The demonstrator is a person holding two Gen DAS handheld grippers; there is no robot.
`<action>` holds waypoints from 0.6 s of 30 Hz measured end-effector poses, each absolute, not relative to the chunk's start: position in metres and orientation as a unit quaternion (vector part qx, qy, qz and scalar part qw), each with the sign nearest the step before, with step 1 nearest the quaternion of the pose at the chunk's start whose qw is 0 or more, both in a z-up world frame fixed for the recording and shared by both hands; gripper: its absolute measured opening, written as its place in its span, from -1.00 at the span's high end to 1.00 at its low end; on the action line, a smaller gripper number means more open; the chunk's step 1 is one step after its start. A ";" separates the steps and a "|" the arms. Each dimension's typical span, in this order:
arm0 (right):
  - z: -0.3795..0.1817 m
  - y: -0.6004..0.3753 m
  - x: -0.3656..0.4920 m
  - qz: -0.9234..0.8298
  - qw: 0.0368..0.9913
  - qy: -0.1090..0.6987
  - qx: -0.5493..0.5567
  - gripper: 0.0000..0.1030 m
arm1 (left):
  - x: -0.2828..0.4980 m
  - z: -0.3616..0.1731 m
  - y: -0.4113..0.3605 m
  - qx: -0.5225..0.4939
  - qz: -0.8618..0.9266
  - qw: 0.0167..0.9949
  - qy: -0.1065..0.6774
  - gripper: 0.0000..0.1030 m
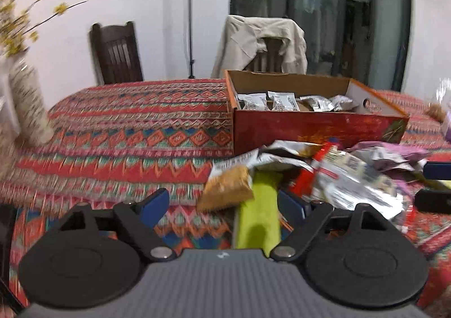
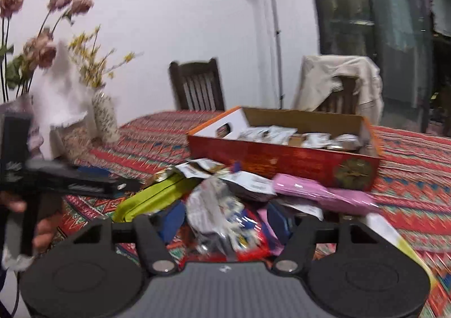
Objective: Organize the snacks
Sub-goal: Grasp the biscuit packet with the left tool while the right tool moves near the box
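A loose pile of snack packets [image 1: 338, 174] lies on the patterned tablecloth in front of an open red cardboard box [image 1: 310, 126] that holds several silver packets [image 1: 282, 101]. My left gripper [image 1: 224, 203] is open over the pile's near left end. A lime-green packet [image 1: 259, 216] and a brown packet [image 1: 228, 191] lie between its fingers, untouched by the left pad. My right gripper [image 2: 225, 219] stands half closed around a crumpled silver and red packet [image 2: 222, 219]; blur hides whether the pads touch it. A pink packet [image 2: 318, 191] lies against the box [image 2: 282, 160].
A pale vase with yellow flowers [image 1: 28, 103] stands at the table's left side. Behind the table are a dark wooden chair [image 1: 118, 55] and a chair draped with a beige jacket [image 1: 262, 41]. A hand holds the left gripper [image 2: 84, 180] in the right wrist view.
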State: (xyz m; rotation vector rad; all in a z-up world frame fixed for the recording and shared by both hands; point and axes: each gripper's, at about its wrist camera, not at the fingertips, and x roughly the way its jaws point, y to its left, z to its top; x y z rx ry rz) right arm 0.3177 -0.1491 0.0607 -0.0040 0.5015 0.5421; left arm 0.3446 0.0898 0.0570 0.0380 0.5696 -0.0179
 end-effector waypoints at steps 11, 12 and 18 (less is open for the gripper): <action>0.054 -0.048 0.402 0.314 0.908 0.267 -0.074 0.13 | 0.400 0.035 0.122 -0.076 -0.112 0.934 0.329 0.02; 0.051 -0.041 0.408 0.315 0.906 0.271 -0.081 0.15 | 0.398 0.036 0.122 -0.073 -0.112 0.936 0.326 0.06; 0.036 -0.021 0.422 0.308 0.905 0.272 -0.109 0.54 | 0.387 0.040 0.124 -0.059 -0.102 0.941 0.316 0.25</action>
